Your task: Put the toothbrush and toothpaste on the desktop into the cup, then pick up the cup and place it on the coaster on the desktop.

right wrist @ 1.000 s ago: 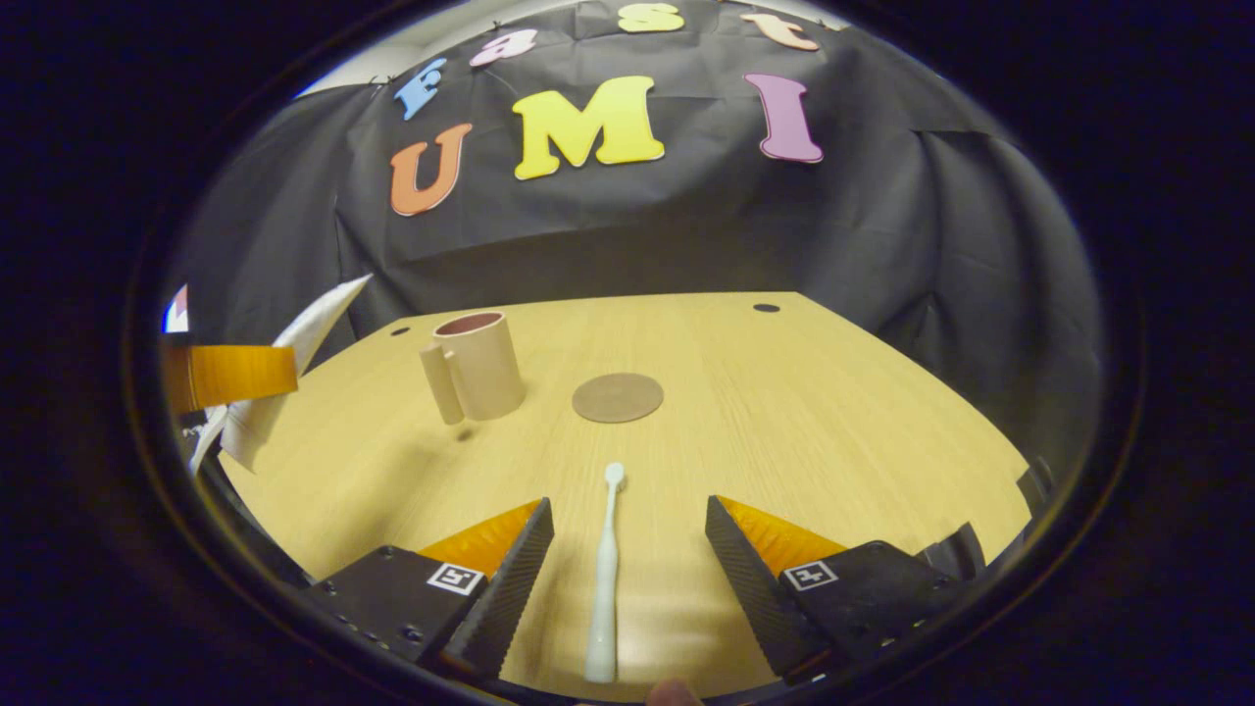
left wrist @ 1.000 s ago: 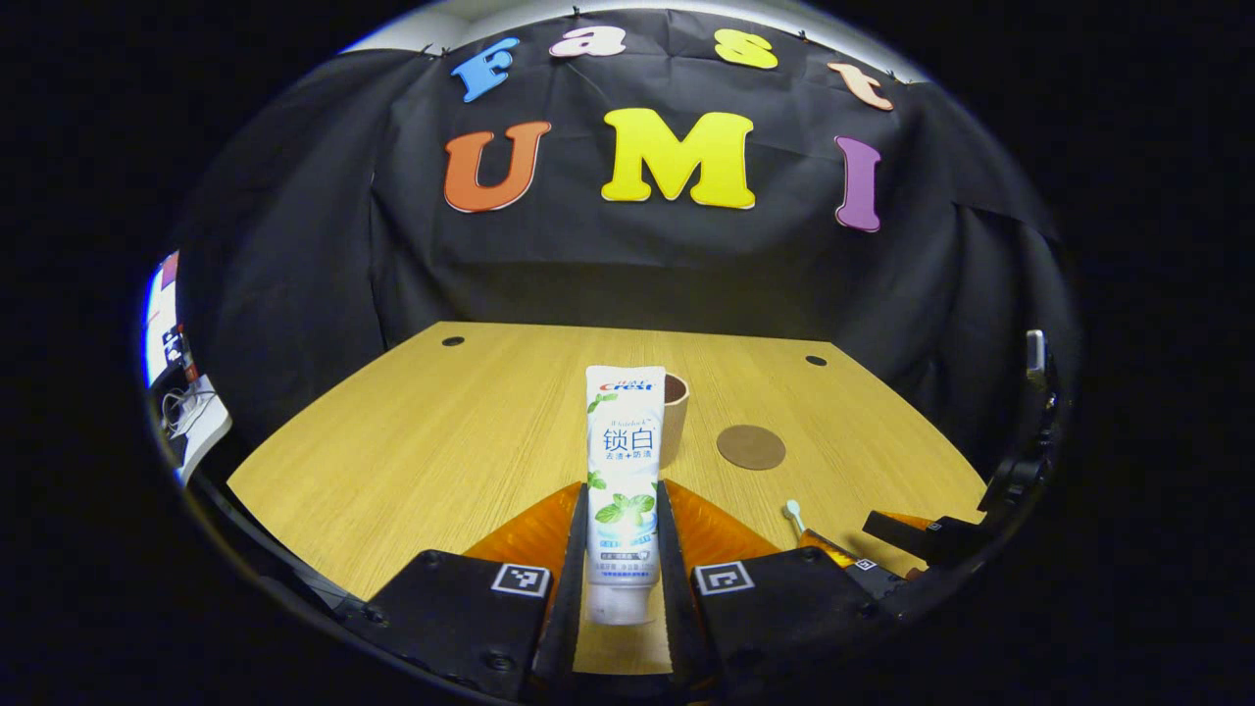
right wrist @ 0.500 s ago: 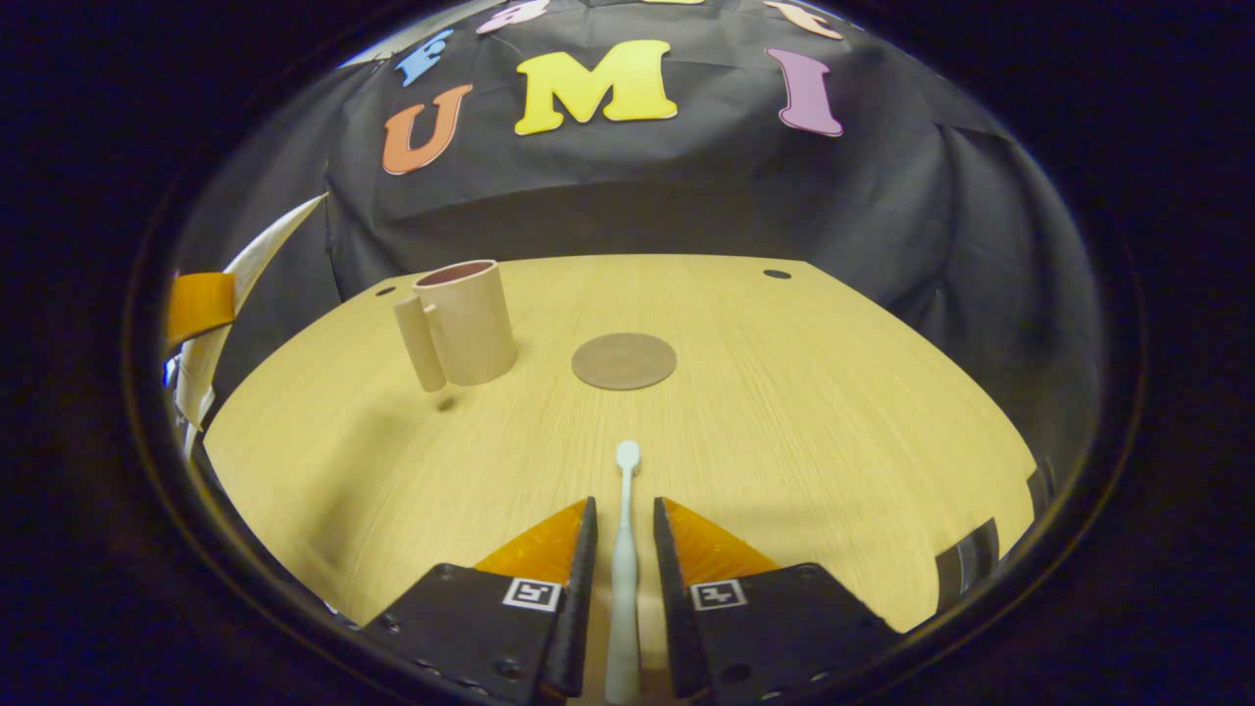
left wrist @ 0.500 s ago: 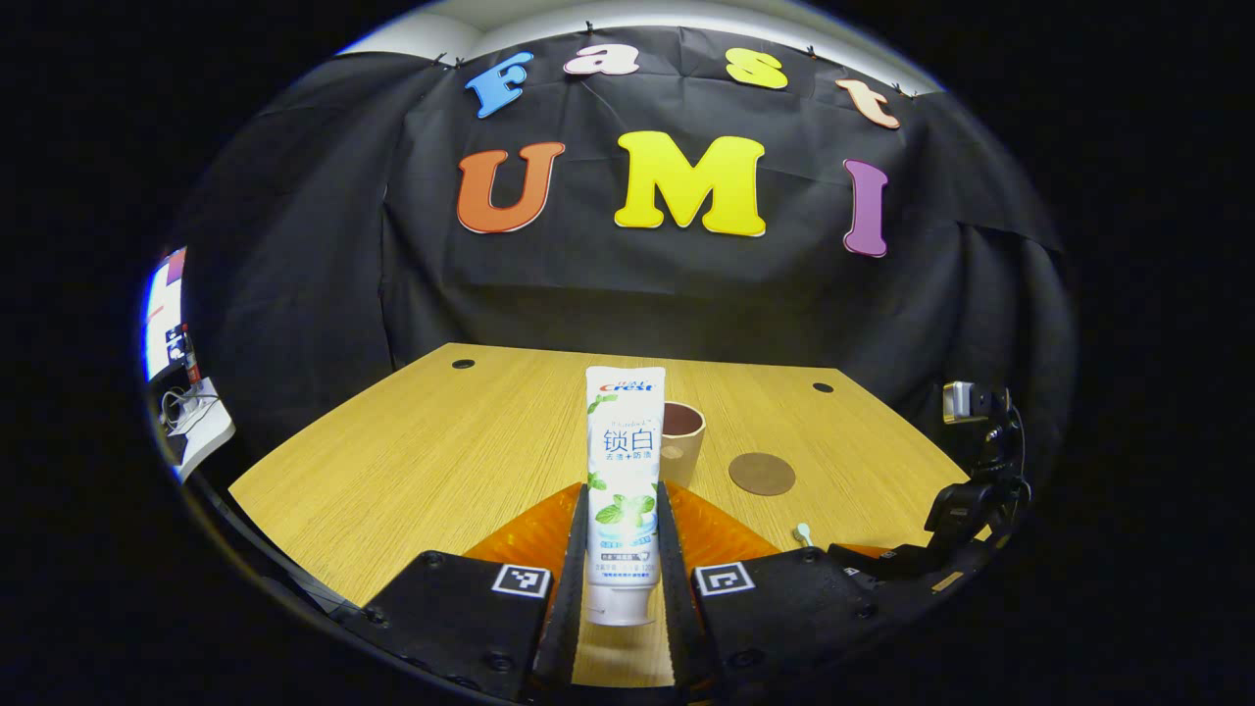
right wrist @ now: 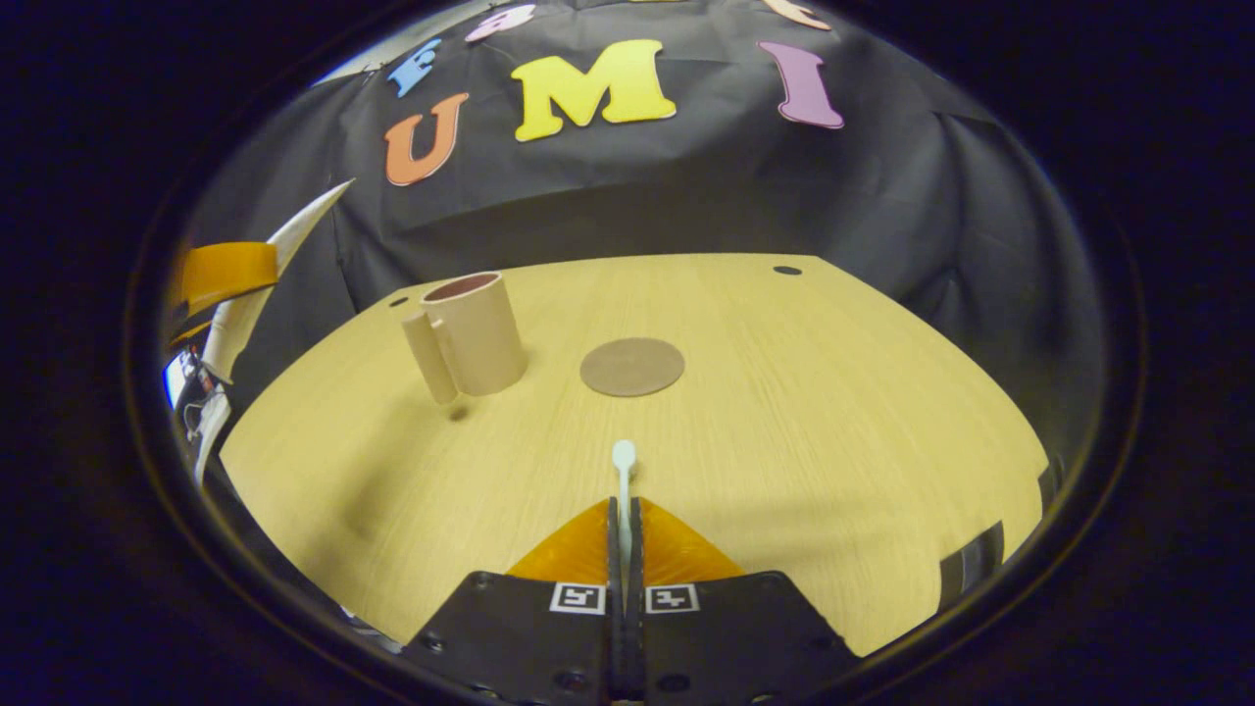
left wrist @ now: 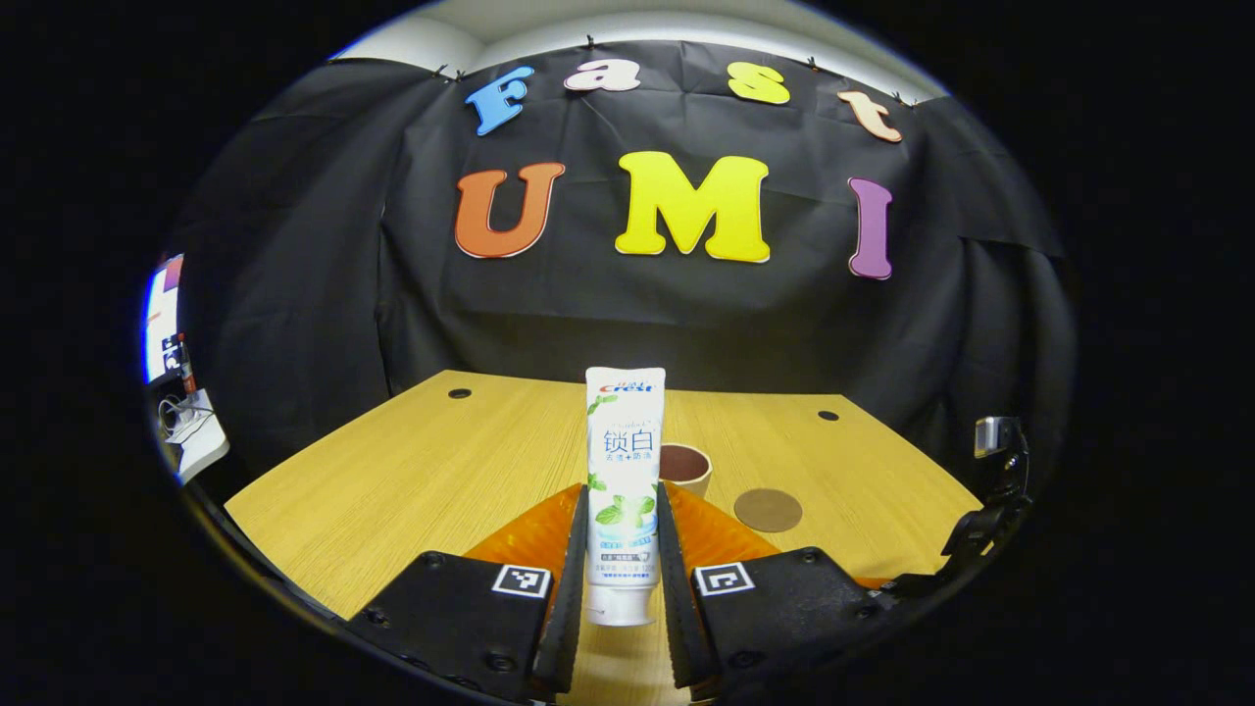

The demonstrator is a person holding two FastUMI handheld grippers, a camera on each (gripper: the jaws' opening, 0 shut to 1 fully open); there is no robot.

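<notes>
My left gripper point(left wrist: 623, 495) is shut on a white toothpaste tube point(left wrist: 624, 461), held upright above the table, cap end down. Behind the tube stands the tan cup point(left wrist: 683, 467) with a dark inside, and the round brown coaster point(left wrist: 768, 510) lies to its right. In the right gripper view my right gripper point(right wrist: 625, 510) is shut on the white toothbrush point(right wrist: 624, 469), whose head sticks out ahead of the fingers just over the tabletop. The cup point(right wrist: 476, 333) with its handle stands ahead to the left, the coaster point(right wrist: 631, 366) straight ahead. The left gripper point(right wrist: 227, 277) with the tube shows far left.
The wooden table point(left wrist: 431, 461) has two small dark holes near its back edge point(left wrist: 459, 393). Black cloth walls close in the back and sides. A white shelf with cables point(left wrist: 191, 431) stands at the far left. Part of the right gripper's body point(left wrist: 985, 510) shows at the right edge.
My right gripper has closed fully on the toothbrush handle, from wide open a second ago. My left gripper has lifted the toothpaste higher above the table.
</notes>
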